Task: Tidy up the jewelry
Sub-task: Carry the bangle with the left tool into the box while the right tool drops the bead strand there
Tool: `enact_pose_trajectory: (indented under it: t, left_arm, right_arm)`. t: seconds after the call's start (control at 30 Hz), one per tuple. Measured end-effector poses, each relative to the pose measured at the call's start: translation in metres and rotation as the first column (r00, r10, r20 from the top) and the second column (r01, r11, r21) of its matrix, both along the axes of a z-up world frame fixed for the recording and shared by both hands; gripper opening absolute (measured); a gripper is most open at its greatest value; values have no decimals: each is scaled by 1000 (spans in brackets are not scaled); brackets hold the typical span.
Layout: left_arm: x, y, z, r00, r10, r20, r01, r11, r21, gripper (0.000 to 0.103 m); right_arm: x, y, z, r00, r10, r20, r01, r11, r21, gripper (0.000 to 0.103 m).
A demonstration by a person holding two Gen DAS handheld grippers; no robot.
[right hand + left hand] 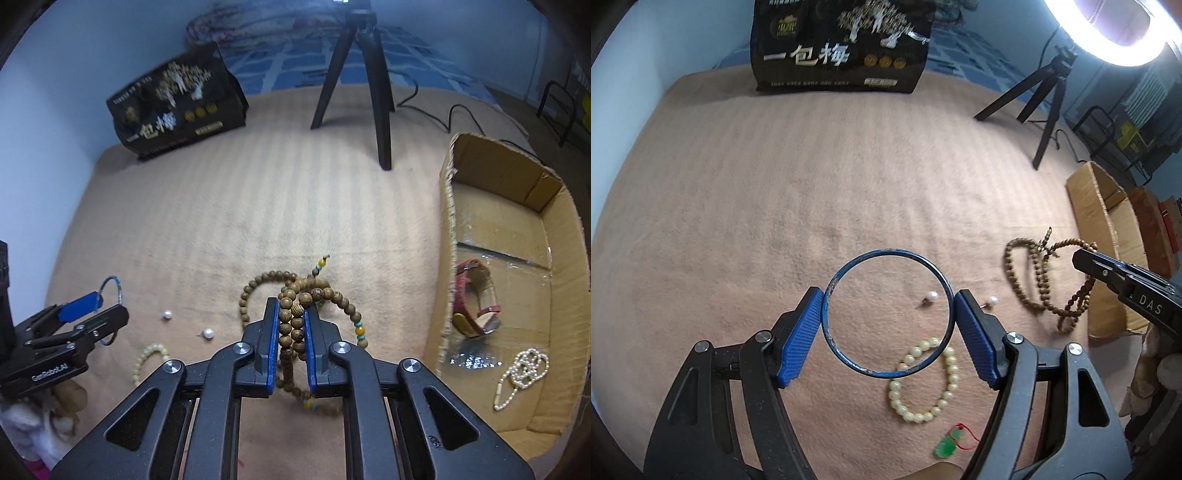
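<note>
The blue bangle (886, 314) sits clamped across its width between the blue pads of the left gripper (888, 308), the jaws standing wide on it, lifted clear of the beige blanket (849, 177). The right gripper (291, 321) has its jaws nearly together, pinching several strands of the wooden bead necklace (295, 317); the loops hang out in front of and below the pads.

Seen through and under the bangle lie two pearl earrings (931, 295), near each other, and a cream bead bracelet (925, 380) just beneath the ring's lower rim. A green pendant on a red cord (947, 443) lies closer to the camera than the bracelet.

To the right of the necklace stands an open cardboard box (448, 206), holding a red-strapped watch (476, 302) near its left wall and a pearl necklace (522, 373) further right, apart from the watch.

At the far edge of the blanket a black printed bag (842, 48) stands upright. A black tripod (354, 92) has its legs planted on the blanket, with a lit ring light (1108, 29) above it and a cable trailing away. Behind are pale blue walls and a blue checked cloth (295, 55).
</note>
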State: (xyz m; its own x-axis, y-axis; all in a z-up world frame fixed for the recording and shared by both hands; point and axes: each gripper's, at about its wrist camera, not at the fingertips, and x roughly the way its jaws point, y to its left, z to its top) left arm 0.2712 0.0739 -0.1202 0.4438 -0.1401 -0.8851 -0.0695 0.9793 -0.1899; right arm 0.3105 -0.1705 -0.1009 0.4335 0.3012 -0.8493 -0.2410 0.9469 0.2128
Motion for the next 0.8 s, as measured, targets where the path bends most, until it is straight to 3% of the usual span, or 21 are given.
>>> enact_pose_trajectory:
  t: [0.4,0.8]
  left_arm:
    - [-3,-18,39,996,-6,91,10,999,-52,74]
    - [-6,-54,56,988,-58,142,70,995,-75,74]
  right_arm:
    - [-24,-17,68,988,-8,157,-4,997,78,10]
    - [-43,-46,125,957,-45,287,-5,985,170,10]
